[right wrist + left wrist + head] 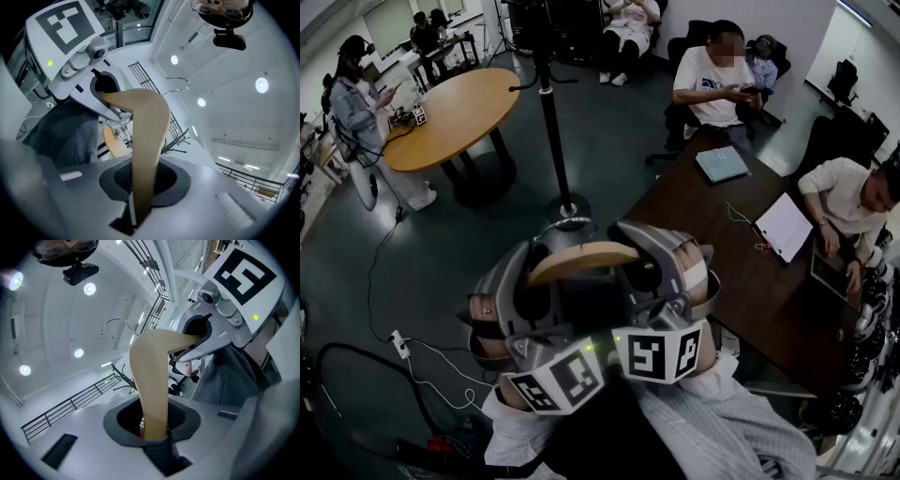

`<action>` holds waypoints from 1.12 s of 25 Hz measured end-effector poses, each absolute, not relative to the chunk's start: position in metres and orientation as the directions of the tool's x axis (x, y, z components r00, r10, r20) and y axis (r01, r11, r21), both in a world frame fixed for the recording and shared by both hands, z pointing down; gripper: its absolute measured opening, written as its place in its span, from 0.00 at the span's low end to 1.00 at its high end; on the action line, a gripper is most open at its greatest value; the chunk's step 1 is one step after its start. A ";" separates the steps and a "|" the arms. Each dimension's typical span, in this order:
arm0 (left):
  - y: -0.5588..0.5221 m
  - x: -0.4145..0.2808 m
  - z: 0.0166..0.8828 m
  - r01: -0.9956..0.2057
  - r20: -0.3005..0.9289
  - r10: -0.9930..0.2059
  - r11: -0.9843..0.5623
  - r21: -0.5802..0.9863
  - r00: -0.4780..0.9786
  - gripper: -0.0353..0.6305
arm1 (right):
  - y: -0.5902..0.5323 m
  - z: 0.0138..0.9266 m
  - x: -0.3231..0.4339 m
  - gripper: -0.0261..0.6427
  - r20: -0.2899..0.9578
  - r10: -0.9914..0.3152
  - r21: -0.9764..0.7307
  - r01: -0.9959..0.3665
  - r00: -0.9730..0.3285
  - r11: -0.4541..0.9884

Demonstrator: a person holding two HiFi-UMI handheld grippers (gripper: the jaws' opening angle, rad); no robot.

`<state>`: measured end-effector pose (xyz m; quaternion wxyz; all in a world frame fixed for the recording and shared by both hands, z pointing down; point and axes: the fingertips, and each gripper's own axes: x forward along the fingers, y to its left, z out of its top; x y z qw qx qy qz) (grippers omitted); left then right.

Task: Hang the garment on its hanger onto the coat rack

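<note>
- Plainly, both tools are clenched on one wooden hanger. The left gripper grasps its 9 o'clock end and the right gripper its 3 o'clock end.
- In each gripper view the pale arm runs from between the pressed jaws up to the other gripper.
- In the head view the hanger lies level, at 6 o'clock of the rack and apart from it.
- A thin wire hook rises from the hanger's middle, free in the air against the ceiling.
- The garment, grey and finely striped, hangs under the hanger beside the opposite gripper in both gripper views.
- The rack is a black pole on a round base, standing on the grey floor at 12 o'clock of the grippers.
- Each gripper carries a marker cube with black-and-white blocky code patterns. A small green light glows just beside the marker.
- At 10 o'clock stands a round table.
- At 3 o'clock a long dark table bears a blue book and a white sheet.
- At 1 o'clock a seated person wears a white T-shirt; its dark chest print is too small to read.
- At 8 o'clock a white power strip lies on the floor.
</note>
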<state>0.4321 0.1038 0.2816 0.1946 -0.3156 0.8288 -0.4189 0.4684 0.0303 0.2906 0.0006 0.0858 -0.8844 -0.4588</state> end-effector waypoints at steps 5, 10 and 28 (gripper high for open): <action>0.098 0.426 0.276 -0.361 -0.058 -0.689 0.447 -0.819 -0.722 0.18 | 0.024 0.283 0.461 0.10 -0.081 -0.151 0.814 -0.153 -0.985 0.560; 0.095 0.418 0.278 -0.361 -0.055 -0.686 0.447 -0.819 -0.725 0.18 | 0.021 0.285 0.453 0.10 -0.087 -0.149 0.817 -0.156 -0.985 0.556; 0.092 0.377 0.299 -0.340 -0.012 -0.590 0.480 -0.809 -0.807 0.18 | 0.015 0.308 0.406 0.11 -0.032 -0.019 0.812 -0.037 -0.999 0.582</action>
